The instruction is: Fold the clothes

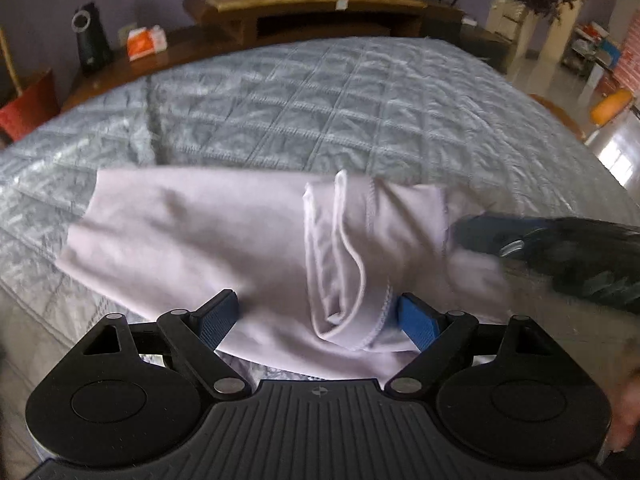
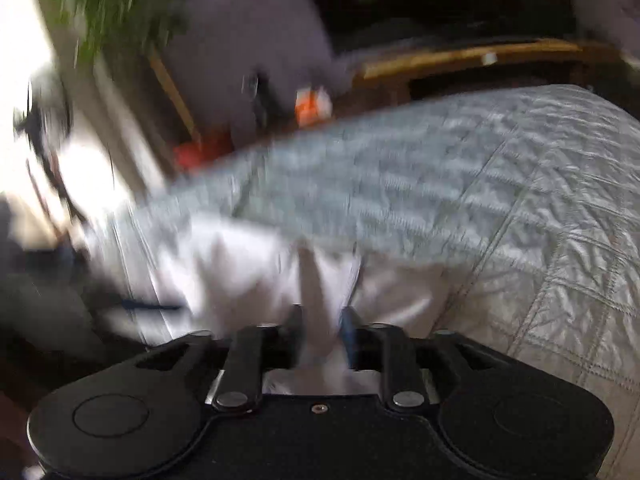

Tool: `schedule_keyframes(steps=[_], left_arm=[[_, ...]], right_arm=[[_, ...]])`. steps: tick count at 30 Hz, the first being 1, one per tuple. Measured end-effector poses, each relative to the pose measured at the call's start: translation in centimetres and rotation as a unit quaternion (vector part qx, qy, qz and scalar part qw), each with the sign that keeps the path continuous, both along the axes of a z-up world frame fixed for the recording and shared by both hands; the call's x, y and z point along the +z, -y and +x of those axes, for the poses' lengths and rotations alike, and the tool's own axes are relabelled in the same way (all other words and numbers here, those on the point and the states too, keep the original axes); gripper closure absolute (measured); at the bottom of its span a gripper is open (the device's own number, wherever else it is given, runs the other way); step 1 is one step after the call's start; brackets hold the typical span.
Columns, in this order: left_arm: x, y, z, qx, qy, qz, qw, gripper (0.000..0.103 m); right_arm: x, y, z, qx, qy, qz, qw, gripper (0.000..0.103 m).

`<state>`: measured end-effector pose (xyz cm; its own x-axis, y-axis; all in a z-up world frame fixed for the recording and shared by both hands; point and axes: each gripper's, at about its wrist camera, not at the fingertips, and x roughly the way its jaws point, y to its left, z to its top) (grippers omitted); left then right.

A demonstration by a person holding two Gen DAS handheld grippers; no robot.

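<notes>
Left gripper (image 1: 316,314): wide open around shirt (image 1: 224,236), ready to pinch.
Right gripper (image 2: 322,332): narrow, cloth between, lifting fold over bed (image 1: 320,100).

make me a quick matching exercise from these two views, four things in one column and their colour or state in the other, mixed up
Things:
1. garment
2. bed quilt
3. left gripper
4. right gripper

Colour or state:
A. jaws narrow, a strip of the pale cloth between them
B. grey-blue, stitched in squares
C. jaws wide, either side of the cloth
D. pale lilac, lying partly folded on the bed

Pairs: 1-D, 2-B, 3-C, 4-A
</notes>
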<state>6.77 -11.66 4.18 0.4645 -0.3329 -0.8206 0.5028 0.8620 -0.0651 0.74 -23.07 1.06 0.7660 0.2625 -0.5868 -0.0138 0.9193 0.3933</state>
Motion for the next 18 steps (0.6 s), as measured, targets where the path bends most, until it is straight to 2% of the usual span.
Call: schedule_keyframes(steps=[1,4,7,9,11,12,14,16,18], left_arm=[[0.1,-0.2,0.2,0.005,-0.002,-0.006,1.0000,0.013],[0.3,-0.5,0.7,0.020,-0.004,-0.022,0.9996,0.013],[0.1,-0.4,0.7,0.023,-0.012,-0.024,0.9994,0.013],[-0.3,-0.1,0.5,0.014,-0.011,-0.008,0.9998,0.013],[-0.5,0.1,0.3,0.010,-0.008,0.001,0.9999,0.013],[-0.5,0.0,0.3,0.011,-0.009,-0.001,0.9999,0.013],[-0.4,-0.2,0.5,0.015,-0.012,-0.006,0.9998,0.013],[-0.6,-0.3,0.6,0.017,-0.015,-0.008,0.9997,0.013],[-0.6,-0.3,0.6,0.017,-0.016,-0.008,0.9997,0.013]], right_arm=[[0.2,0.6,-0.4,-0.010,0.004,0.009,1.000,0.070],[0.3,0.6,-0.9,0.002,-0.017,-0.030,0.999,0.070],[-0.5,-0.6,-1.2,0.048,-0.052,-0.066,0.995,0.070],[-0.9,-2.0,-1.4,0.078,-0.067,-0.116,0.988,0.070],[-0.7,-3.2,-1.6,0.093,-0.058,-0.166,0.980,0.070],[-0.2,-3.2,-1.8,0.086,-0.048,-0.169,0.981,0.070],[1.4,-2.3,-2.7,0.064,-0.010,-0.141,0.988,0.070],[2.3,-1.8,-3.6,0.057,0.015,-0.132,0.989,0.068],[1.3,-2.8,-3.5,0.096,-0.010,-0.166,0.981,0.068]])
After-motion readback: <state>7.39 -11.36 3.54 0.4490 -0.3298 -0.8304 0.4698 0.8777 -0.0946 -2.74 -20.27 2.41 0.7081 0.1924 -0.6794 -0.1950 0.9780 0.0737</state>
